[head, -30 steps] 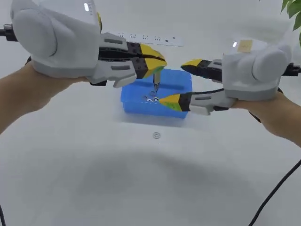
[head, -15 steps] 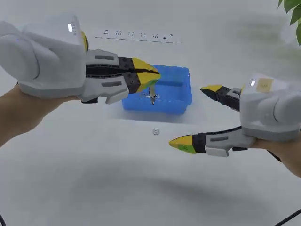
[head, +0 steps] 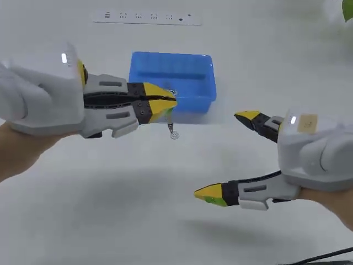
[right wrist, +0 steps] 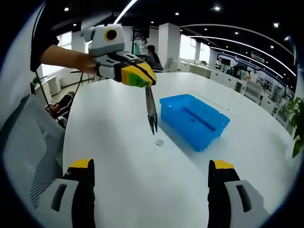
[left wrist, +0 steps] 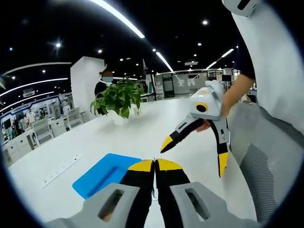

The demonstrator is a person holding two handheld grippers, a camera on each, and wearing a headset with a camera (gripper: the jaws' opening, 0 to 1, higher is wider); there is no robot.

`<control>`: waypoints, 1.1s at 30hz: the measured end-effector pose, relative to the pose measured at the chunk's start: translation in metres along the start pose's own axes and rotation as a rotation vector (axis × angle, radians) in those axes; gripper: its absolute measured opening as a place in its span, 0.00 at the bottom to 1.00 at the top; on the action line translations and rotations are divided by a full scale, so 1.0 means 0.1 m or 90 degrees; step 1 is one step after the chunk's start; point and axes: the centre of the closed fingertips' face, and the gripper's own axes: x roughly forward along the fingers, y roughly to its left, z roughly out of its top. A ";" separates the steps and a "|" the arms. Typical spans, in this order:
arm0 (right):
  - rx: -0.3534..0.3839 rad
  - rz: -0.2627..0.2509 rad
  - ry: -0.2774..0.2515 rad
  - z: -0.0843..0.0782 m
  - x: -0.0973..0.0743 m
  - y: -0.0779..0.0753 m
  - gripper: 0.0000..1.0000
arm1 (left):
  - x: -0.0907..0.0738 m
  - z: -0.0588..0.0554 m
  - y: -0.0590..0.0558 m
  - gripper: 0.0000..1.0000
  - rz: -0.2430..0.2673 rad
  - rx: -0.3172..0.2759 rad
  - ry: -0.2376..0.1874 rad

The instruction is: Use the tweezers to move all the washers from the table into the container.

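Observation:
My left gripper [head: 165, 104] is shut on slim metal tweezers [head: 170, 120], which hang point-down. Their tips hover just above a small metal washer [head: 174, 135] lying on the white table, in front of the blue container [head: 172, 77]. In the right gripper view the tweezers [right wrist: 151, 111] end a little above the washer [right wrist: 159, 142], with the container [right wrist: 192, 118] to its right and the left gripper [right wrist: 137, 76] above. My right gripper [head: 226, 154] stands wide open and holds nothing, off to the right of the washer. Its fingers [right wrist: 80, 165] frame the scene.
A white power strip [head: 146, 17] lies behind the container. A potted plant [left wrist: 116, 97] stands further along the table. The white tabletop [head: 110, 193] stretches toward me. The right gripper [left wrist: 192, 160] hangs open beyond the left one's shut jaws.
The left gripper has carried the tweezers from over the container to above the washer on the table. The right gripper has drawn back from the container, still open. The head camera has tilted down.

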 end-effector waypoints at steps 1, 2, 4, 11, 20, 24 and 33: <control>0.003 0.001 -0.003 0.00 0.00 0.02 1.00 | 0.00 -0.01 0.00 0.04 0.000 -0.002 0.000; 0.006 0.003 -0.006 0.00 0.00 0.04 1.00 | 0.01 -0.02 -0.01 0.04 0.001 -0.005 0.001; 0.012 0.004 -0.009 -0.01 0.00 0.08 1.00 | 0.02 -0.06 -0.01 0.04 0.001 -0.012 0.003; -0.019 0.011 -0.015 0.08 -0.01 0.22 1.00 | 0.09 -0.11 -0.03 0.04 -0.006 -0.020 0.007; -0.021 0.024 -0.022 0.11 0.03 0.27 1.00 | 0.13 -0.09 0.00 0.04 -0.002 -0.023 0.006; -0.009 0.027 -0.024 0.10 0.01 0.27 1.00 | 0.15 -0.10 -0.01 0.04 -0.004 -0.020 0.007; 0.007 0.033 -0.012 0.02 0.04 0.27 0.99 | 0.18 -0.14 0.00 0.04 -0.014 -0.035 0.016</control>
